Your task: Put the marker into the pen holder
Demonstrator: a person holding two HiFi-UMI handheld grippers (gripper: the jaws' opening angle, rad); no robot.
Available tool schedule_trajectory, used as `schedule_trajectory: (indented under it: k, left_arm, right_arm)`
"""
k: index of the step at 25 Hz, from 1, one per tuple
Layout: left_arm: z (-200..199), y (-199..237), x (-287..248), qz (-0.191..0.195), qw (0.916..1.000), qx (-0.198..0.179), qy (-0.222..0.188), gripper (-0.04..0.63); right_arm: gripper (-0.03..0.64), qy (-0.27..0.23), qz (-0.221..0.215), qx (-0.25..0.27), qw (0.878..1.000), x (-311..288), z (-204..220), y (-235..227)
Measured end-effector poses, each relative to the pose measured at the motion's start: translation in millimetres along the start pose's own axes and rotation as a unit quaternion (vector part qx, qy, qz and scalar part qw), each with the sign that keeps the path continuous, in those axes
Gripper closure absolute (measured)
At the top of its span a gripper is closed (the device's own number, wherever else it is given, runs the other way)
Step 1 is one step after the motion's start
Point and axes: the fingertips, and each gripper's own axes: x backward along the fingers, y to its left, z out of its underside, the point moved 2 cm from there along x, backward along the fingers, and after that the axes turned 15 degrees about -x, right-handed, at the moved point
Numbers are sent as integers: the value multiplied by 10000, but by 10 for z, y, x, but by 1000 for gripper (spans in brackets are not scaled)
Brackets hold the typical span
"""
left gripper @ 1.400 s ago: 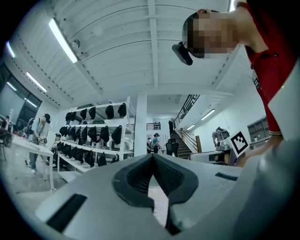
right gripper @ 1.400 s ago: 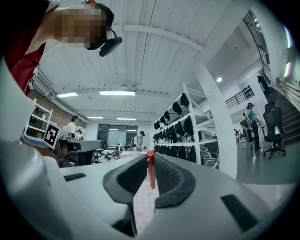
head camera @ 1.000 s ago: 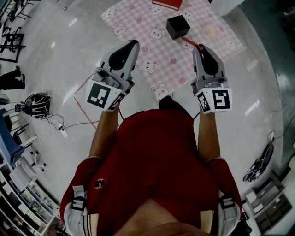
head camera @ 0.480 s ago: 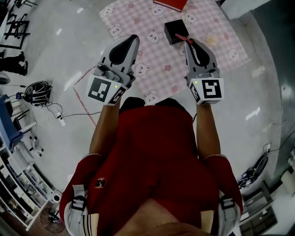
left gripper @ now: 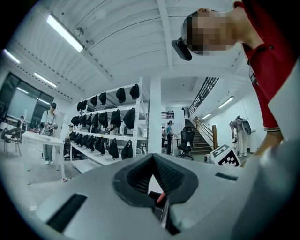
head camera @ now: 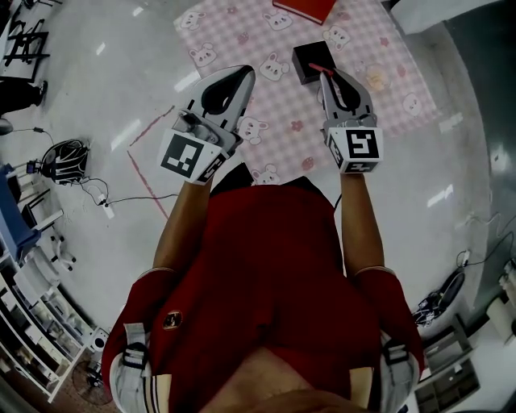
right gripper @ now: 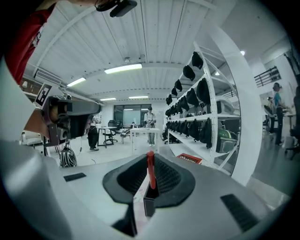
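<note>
A black square pen holder (head camera: 306, 58) stands on a pink checked mat (head camera: 266, 105) with bunny prints. My right gripper (head camera: 324, 74) is shut on a red marker (head camera: 319, 68), whose end hangs at the holder's near right corner. In the right gripper view the marker (right gripper: 150, 168) stands upright between the jaws, with the holder (right gripper: 149, 205) right below it. My left gripper (head camera: 240, 74) hovers over the mat's left part, shut and holding nothing. Through its jaws, the left gripper view shows the holder (left gripper: 154, 200) and the marker's tip (left gripper: 161, 197).
A red book (head camera: 305, 8) lies at the mat's far edge. The mat rests on a pale glossy floor (head camera: 121, 97) marked with red tape (head camera: 145, 173). Cables and a helmet (head camera: 63, 181) lie at the left, and shelving lines the lower corners.
My right gripper has carried the marker forward and left, from the mat's right part to the pen holder. The left gripper has drifted slightly forward and right.
</note>
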Motion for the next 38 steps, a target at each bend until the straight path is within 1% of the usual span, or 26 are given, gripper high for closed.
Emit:
schedule_trajectory:
  k: [5,10,22,27,35,38]
  left_arm:
    - [82,29,-27,110,9999,43,45,589]
    - [151,105,-100,127,9998,93,97,589]
    - [300,142,-152,147,9995,164,247,589]
    - [367,153,-34,123,9992,163,358,589]
    - [320,133,-17,136,9991,139,376,589]
    - [352,111,-18,164,9990,137,386,589]
  right_arm:
    - [574,162,161,-53,9997,-147,150,-115]
    - [574,343,311,-69,9989,-315,244,-266]
    - [574,786,610,-250,9947,-559,671,-610]
    - [574,886,683,-240,9934,-614,800,-609]
    - [574,1021,745,-229,9917,-627,860,-647]
    - [571,1051,815,-147,9910,-641,887,-680]
